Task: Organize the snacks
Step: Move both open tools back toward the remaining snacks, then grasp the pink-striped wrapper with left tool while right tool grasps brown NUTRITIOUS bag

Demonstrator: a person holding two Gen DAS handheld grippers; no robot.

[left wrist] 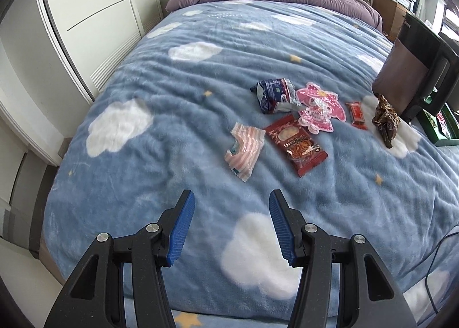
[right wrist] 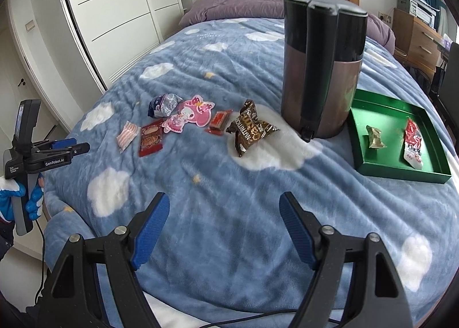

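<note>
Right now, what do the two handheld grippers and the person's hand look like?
Both grippers, left gripper and right gripper, have black angular plastic arms with silver pivot bolts and blue ribbed pads. Seen from the right wrist view, the left gripper carries white "GenRobot.AI" lettering on its body, a grey handle and a thin black cable. The hand holding it wears a blue and white glove.

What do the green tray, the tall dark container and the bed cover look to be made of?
Green tray: probably glossy coated cardboard, given its thin straight walls and sheen. Tall dark container: seemingly brushed brownish metal below and black plastic above; the lower band has a dull metallic shine. Bed cover: soft fleece, fuzzy and rippled.
</note>
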